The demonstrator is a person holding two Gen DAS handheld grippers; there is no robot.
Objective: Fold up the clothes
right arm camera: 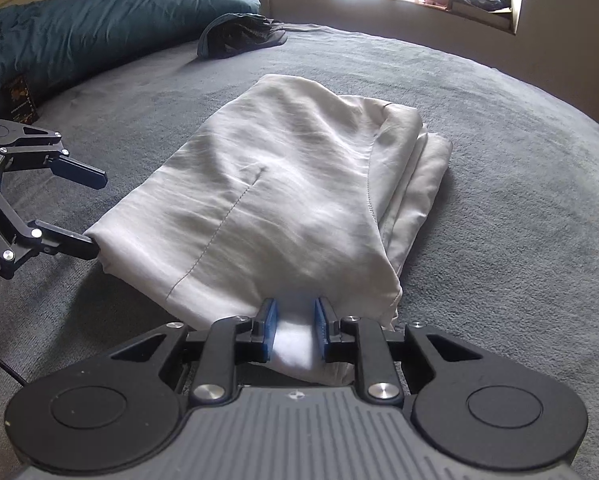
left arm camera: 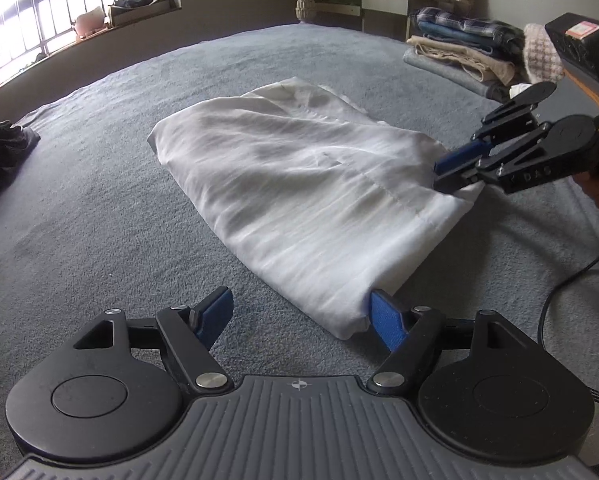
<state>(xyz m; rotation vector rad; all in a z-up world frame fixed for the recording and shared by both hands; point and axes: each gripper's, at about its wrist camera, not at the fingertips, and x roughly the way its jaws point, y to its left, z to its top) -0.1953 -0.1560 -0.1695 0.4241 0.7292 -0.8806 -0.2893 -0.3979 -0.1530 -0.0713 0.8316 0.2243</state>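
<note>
A white garment (left arm camera: 299, 184), folded into a long rectangle, lies on the grey bed cover (left arm camera: 99, 220). My left gripper (left arm camera: 301, 316) is open at its near corner; the right-hand blue pad (left arm camera: 387, 322) touches the cloth and the other stands apart over the bed. In the right wrist view the same left gripper (right arm camera: 99, 213) spreads wide at the garment's (right arm camera: 291, 184) left corner. My right gripper (right arm camera: 296, 330) is shut on a bunch of white cloth at the near edge. The left wrist view shows the right gripper (left arm camera: 439, 178) pinching the garment's right edge.
A stack of folded clothes (left arm camera: 459, 48) sits at the bed's far right. A dark crumpled garment (left arm camera: 3, 152) lies at the left, also seen as the dark garment (right arm camera: 243, 36) beside a teal duvet (right arm camera: 99, 28). A black cable (left arm camera: 559, 280) trails on the right.
</note>
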